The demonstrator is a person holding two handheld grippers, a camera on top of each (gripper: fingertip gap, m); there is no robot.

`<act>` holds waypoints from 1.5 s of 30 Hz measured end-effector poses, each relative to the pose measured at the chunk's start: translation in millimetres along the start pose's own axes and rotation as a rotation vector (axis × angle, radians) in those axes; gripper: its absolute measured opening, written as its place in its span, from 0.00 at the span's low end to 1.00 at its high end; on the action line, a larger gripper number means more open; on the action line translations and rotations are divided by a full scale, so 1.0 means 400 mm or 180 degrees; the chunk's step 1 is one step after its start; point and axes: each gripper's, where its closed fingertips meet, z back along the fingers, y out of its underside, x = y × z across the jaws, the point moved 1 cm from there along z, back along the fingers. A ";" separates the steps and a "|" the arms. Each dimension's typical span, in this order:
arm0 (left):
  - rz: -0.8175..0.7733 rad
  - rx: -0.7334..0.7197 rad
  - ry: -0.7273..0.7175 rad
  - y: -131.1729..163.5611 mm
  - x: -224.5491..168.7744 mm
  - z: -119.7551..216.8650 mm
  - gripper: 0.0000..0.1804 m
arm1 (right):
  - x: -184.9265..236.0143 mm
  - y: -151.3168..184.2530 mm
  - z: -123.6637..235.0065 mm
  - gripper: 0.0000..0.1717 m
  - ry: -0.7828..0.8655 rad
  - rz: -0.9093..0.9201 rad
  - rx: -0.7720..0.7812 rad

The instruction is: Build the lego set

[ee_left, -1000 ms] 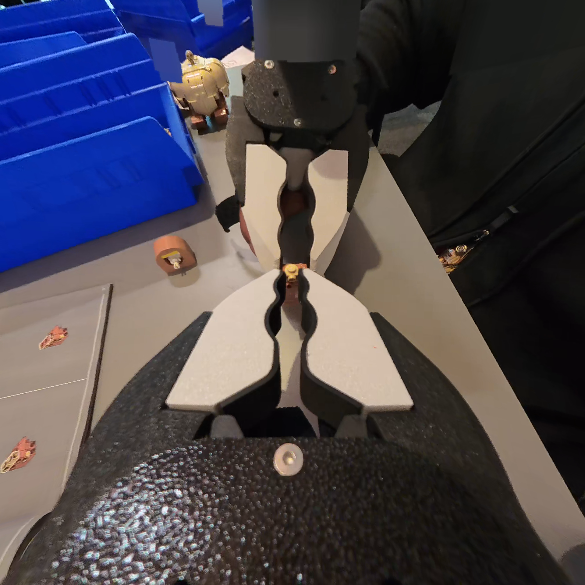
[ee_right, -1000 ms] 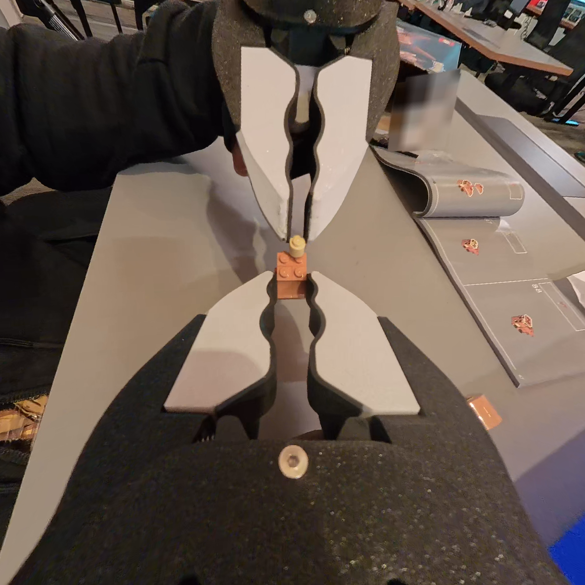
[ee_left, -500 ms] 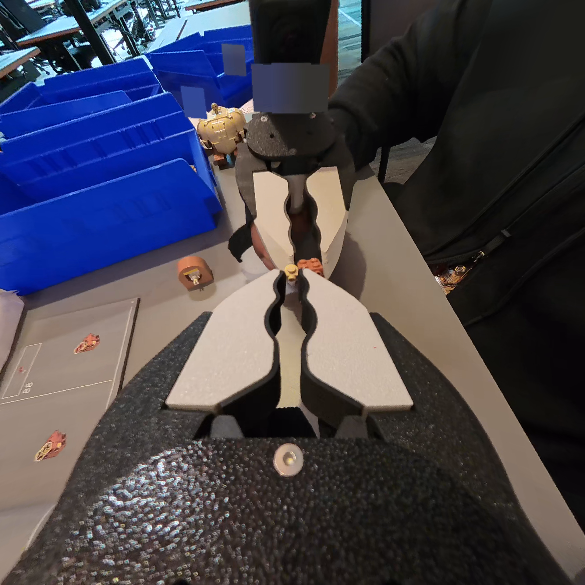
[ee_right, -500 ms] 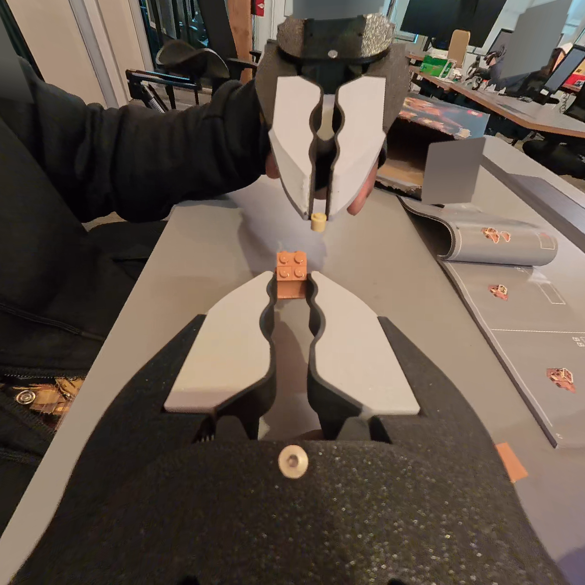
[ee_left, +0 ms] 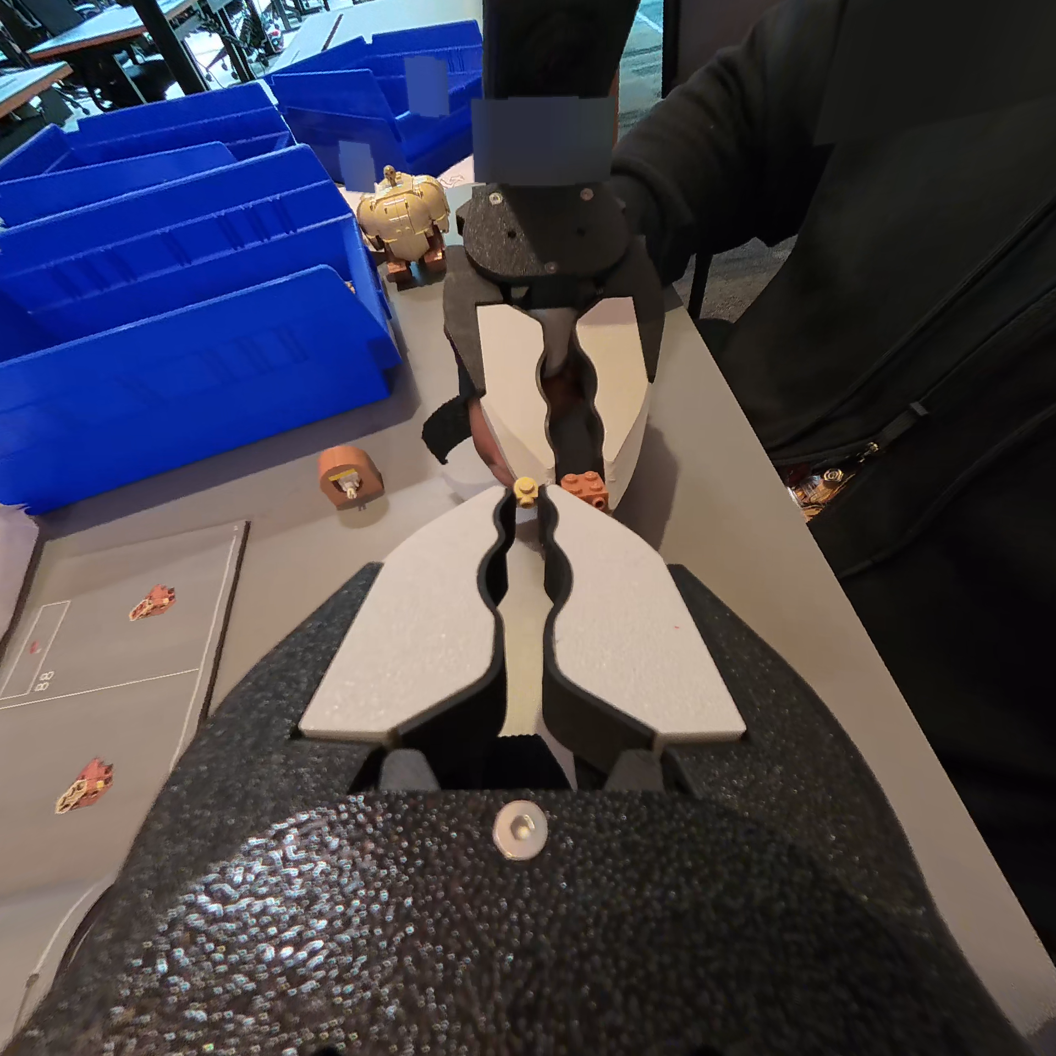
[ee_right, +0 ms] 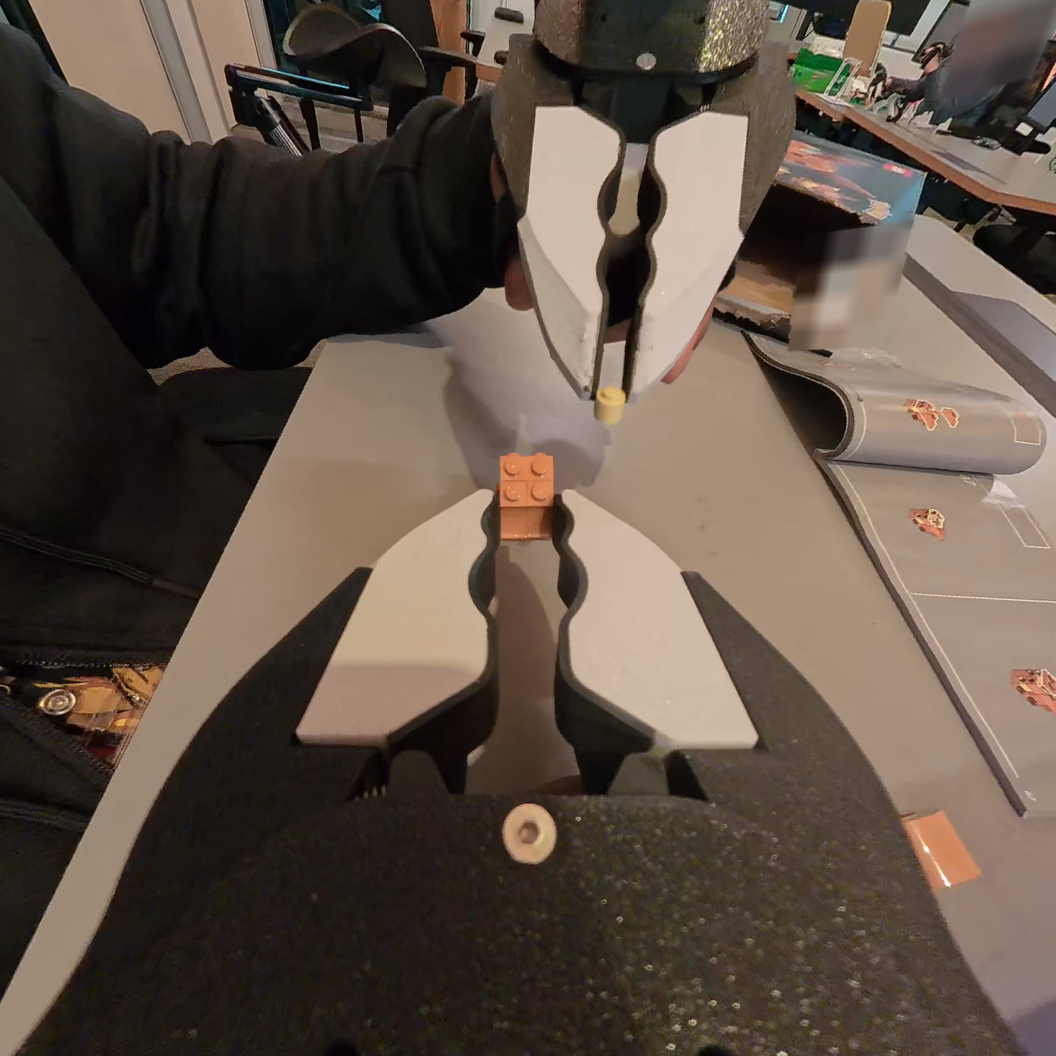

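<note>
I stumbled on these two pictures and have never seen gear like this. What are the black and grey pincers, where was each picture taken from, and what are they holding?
A person in black sleeves holds a hand-operated claw in each hand; each claw carries a camera looking along its fingers, so each picture also shows the other claw opposite. The left claw pinches a small tan round toy piece. The right claw grips an orange studded brick block. The two pieces are apart, above a grey table. On the table: blue bins, a tan toy figure, a brown rounded part and an open instruction booklet.
</note>
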 end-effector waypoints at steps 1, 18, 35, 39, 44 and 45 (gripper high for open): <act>0.0008 -0.0001 0.0015 0.000 -0.001 -0.003 0.04 | 0.000 0.000 0.000 0.10 -0.0002 -0.0004 0.0000; 0.0038 0.0175 0.0109 0.017 -0.015 -0.018 0.04 | -0.009 0.027 -0.025 0.10 0.0170 -0.0065 0.0387; 0.0036 0.0596 0.0117 0.060 -0.019 -0.036 0.04 | -0.023 0.058 -0.030 0.10 0.0325 -0.0118 0.0741; 0.0056 0.0700 0.0117 0.073 -0.019 -0.043 0.04 | -0.025 0.066 -0.031 0.10 0.0343 -0.0141 0.0808; 0.0060 0.0780 0.0120 0.083 -0.019 -0.051 0.04 | -0.028 0.067 -0.030 0.10 0.0356 -0.0171 0.0822; 0.0064 0.0781 0.0120 0.083 -0.018 -0.052 0.04 | -0.028 0.067 -0.030 0.10 0.0358 -0.0170 0.0823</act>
